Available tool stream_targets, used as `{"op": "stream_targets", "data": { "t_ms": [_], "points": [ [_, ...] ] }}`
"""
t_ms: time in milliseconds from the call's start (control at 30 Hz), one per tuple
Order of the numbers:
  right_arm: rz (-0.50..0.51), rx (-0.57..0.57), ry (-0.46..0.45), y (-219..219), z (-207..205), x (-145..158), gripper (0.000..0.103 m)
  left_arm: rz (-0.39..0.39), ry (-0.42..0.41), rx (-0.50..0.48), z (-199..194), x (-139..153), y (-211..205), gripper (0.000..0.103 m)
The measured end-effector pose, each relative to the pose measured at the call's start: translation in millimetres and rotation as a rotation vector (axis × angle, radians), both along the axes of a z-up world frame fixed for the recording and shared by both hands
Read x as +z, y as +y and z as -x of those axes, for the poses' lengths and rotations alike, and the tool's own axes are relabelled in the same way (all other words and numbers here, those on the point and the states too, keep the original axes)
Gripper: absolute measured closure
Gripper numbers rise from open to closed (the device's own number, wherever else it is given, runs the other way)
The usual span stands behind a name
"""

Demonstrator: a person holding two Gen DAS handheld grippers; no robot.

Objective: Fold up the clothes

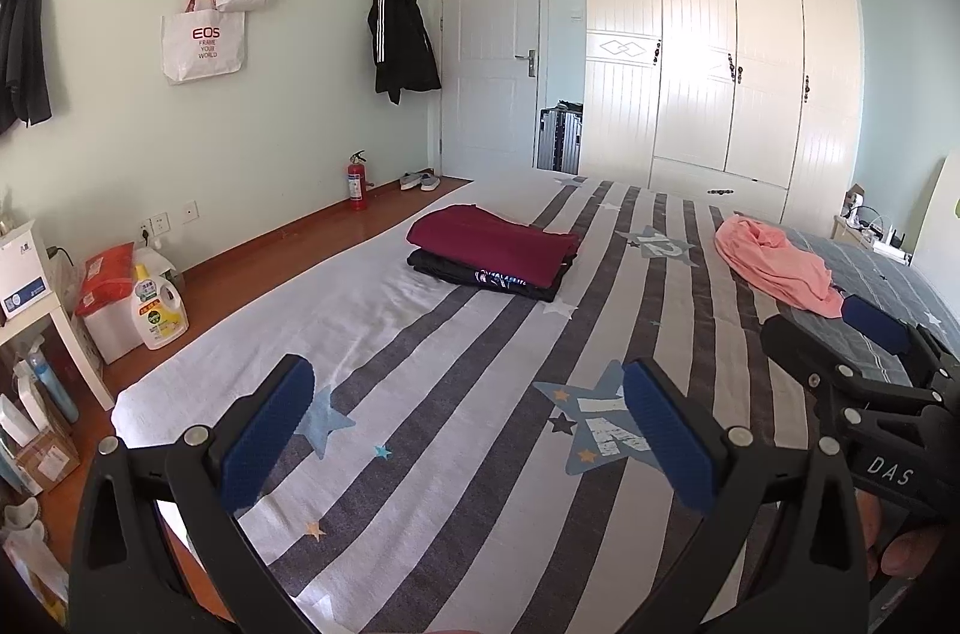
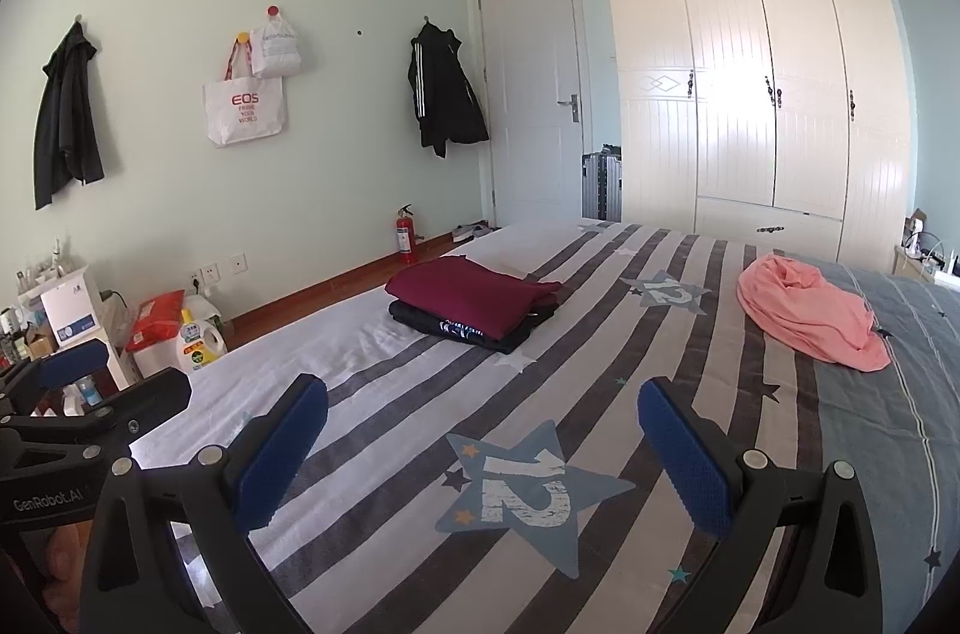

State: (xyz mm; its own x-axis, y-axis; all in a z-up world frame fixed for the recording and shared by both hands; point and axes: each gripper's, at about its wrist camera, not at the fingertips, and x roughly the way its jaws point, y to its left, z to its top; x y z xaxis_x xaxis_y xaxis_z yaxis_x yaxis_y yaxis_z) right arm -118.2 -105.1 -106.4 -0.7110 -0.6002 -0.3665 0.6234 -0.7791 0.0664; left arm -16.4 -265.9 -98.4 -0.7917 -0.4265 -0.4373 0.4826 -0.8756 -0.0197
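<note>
A crumpled pink garment (image 1: 780,268) (image 2: 810,316) lies unfolded at the far right of the striped bed (image 1: 456,394) (image 2: 420,394). A folded maroon garment (image 1: 492,244) (image 2: 474,295) sits on a folded black one (image 1: 480,277) (image 2: 462,331) in the bed's middle. My left gripper (image 1: 468,424) is open and empty above the near bed. My right gripper (image 2: 480,448) is open and empty too. Each gripper shows at the edge of the other's view: the right one (image 1: 864,352), the left one (image 2: 90,394).
A white wardrobe (image 1: 720,52) and a door (image 1: 492,40) stand beyond the bed. Jackets and bags hang on the left wall. A detergent bottle (image 1: 157,310), boxes, a small white table and a fire extinguisher (image 1: 356,181) stand on the floor at left.
</note>
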Motion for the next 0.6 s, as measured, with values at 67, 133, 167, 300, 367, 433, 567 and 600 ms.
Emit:
{"op": "stream_targets", "data": {
  "t_ms": [67,133,167,300,367,433,567,600],
  "points": [
    [0.002,0.005,-0.001,0.3,-0.2,-0.1,0.001,0.005,0.001,0.001,0.2,0.5,-0.1,0.001],
    [-0.004,0.004,0.001,-1.1,-1.4,-0.5,0.001,0.008,-0.003,0.003,1.0,0.3,0.5,0.001],
    [-0.004,0.004,0.0,-1.4,-1.4,-0.6,0.001,0.007,-0.004,0.003,1.2,0.0,0.9,0.001],
    [-0.003,0.006,-0.001,-1.5,-1.6,-0.9,0.001,0.006,-0.006,0.002,1.5,-0.7,2.2,0.001],
    [-0.002,0.006,-0.003,-1.2,-1.5,-1.0,0.001,0.008,-0.005,0.003,1.4,-0.8,2.3,0.001],
    [-0.001,0.006,-0.004,-1.4,-1.6,-1.1,0.001,0.01,-0.004,0.005,1.3,-0.6,2.5,0.001],
    [0.0,0.007,-0.004,-1.3,-1.3,-0.4,0.001,0.003,0.001,0.002,0.4,-1.2,2.5,0.001],
    [0.001,0.008,-0.004,-1.0,-1.3,-0.2,0.001,0.003,0.0,-0.001,0.4,-1.6,2.3,0.001]
  ]
}}
